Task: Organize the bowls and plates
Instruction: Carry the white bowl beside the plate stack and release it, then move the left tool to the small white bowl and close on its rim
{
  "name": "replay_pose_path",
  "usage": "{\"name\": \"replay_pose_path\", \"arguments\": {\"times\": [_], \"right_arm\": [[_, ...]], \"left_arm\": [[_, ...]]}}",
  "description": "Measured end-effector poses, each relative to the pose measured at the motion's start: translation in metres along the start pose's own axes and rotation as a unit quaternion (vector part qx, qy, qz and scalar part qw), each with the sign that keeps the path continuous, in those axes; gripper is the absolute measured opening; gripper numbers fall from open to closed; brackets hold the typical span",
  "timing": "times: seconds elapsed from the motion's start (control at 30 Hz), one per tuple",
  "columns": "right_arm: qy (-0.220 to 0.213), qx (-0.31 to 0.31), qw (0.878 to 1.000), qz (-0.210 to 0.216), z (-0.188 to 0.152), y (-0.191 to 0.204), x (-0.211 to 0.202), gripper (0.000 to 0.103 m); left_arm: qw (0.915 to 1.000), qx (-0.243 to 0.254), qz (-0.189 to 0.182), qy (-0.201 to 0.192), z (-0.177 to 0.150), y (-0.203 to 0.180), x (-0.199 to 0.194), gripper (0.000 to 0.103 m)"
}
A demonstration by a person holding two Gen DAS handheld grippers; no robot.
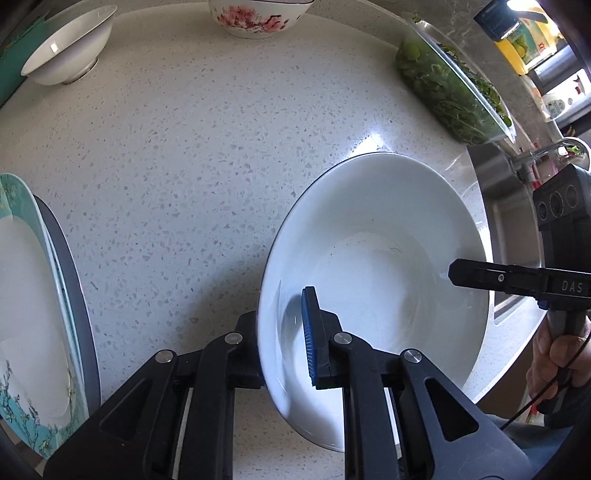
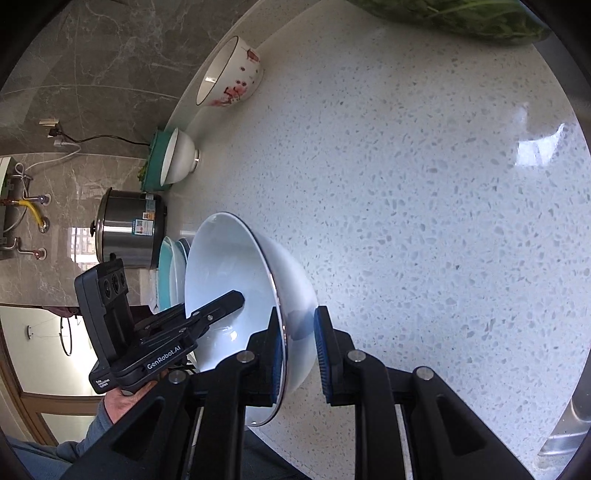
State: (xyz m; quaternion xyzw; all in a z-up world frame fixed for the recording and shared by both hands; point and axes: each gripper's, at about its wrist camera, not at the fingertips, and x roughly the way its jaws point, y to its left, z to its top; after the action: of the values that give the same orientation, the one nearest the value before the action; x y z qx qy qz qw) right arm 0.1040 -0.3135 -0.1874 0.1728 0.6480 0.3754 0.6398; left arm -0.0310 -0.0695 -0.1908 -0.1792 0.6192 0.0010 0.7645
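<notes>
On the speckled white countertop (image 1: 192,166), left wrist view: left gripper (image 1: 284,343) pinches the near rim of a large white bowl (image 1: 376,258), one blue-padded finger (image 1: 312,336) inside the bowl, the other outside and mostly hidden behind the wall. Jaws narrow, closed on the rim. Right gripper (image 1: 458,275) comes in from the right edge and its black finger lies over the bowl's far-right rim; a hand (image 1: 554,365) grips its handle. Whether the bowl rests on the counter or is lifted, can't tell. Left edge: teal floral plate (image 1: 26,295) on a stack, well apart from the big bowl. Top left: small white bowl (image 1: 66,44) on its foot. Top centre: bowl with pink blossom print (image 1: 255,18), cut off by the frame. Top right: clear glass dish of green leaves (image 1: 454,85). Steel sink (image 1: 498,206) just right of the big bowl.

Right wrist view (scene is rotated): right gripper (image 2: 299,354) straddles the white bowl's (image 2: 229,280) rim, left pad inside against the wall, right pad (image 2: 321,354) outside with a slight gap showing at the wall. Jaws narrow, holding the rim. Left gripper (image 2: 221,306) reaches into the bowl from the opposite side, hand (image 2: 125,400) and grey sleeve (image 2: 70,443) below it. Beyond the bowl: plate stack (image 2: 171,273), steel rice cooker (image 2: 129,229), small white bowl (image 2: 179,155) beside a teal item (image 2: 155,158), blossom bowl (image 2: 231,74) near the marble wall (image 2: 92,74).
</notes>
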Motion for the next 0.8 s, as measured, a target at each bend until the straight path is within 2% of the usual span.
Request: {"name": "replay_pose_path", "arguments": {"times": [0.17,0.2,0.23,0.3,0.33,0.37,0.43,0.47,0.53,0.63,0.8], "right_arm": [[-0.007,0.004,1.0,0.017,-0.002,-0.004,-0.005,0.027],[-0.011,0.005,1.0,0.026,-0.003,-0.005,-0.007,0.036],[-0.02,0.005,0.999,0.033,-0.003,-0.004,-0.012,0.052],[-0.034,0.002,0.998,0.043,-0.003,-0.003,-0.022,0.072],[-0.042,-0.001,0.998,0.052,-0.004,-0.004,-0.028,0.078],[-0.046,-0.001,0.997,0.058,-0.004,-0.005,-0.032,0.08],[-0.06,-0.001,0.995,0.074,-0.006,-0.011,-0.042,0.089],[-0.065,0.001,0.994,0.084,-0.007,-0.014,-0.046,0.091],[-0.077,0.013,0.99,0.116,-0.01,-0.023,-0.051,0.103],[-0.088,0.027,0.983,0.159,-0.014,-0.033,-0.056,0.103],[-0.099,0.011,0.979,0.18,-0.009,-0.028,-0.066,0.103]], "left_arm": [[1.0,-0.002,0.003,-0.004,0.003,-0.005,0.002,0.016],[0.9999,-0.007,0.007,-0.009,0.001,-0.004,-0.002,0.016],[0.9998,-0.009,0.009,-0.014,0.001,-0.006,-0.004,0.02],[0.9996,-0.008,0.008,-0.027,0.002,-0.012,-0.013,0.045],[0.9989,-0.005,0.011,-0.046,0.002,-0.014,-0.024,0.075],[0.998,-0.003,0.01,-0.062,0.003,-0.017,-0.032,0.09],[0.9964,-0.004,-0.002,-0.085,0.004,-0.019,-0.046,0.092],[0.9959,-0.007,-0.007,-0.09,0.005,-0.019,-0.051,0.1],[0.994,-0.02,-0.008,-0.107,0.005,-0.02,-0.06,0.103],[0.9931,-0.015,0.015,-0.116,0.007,-0.031,-0.063,0.103],[0.9901,0.004,0.027,-0.138,-0.001,-0.046,-0.078,0.103]]}}
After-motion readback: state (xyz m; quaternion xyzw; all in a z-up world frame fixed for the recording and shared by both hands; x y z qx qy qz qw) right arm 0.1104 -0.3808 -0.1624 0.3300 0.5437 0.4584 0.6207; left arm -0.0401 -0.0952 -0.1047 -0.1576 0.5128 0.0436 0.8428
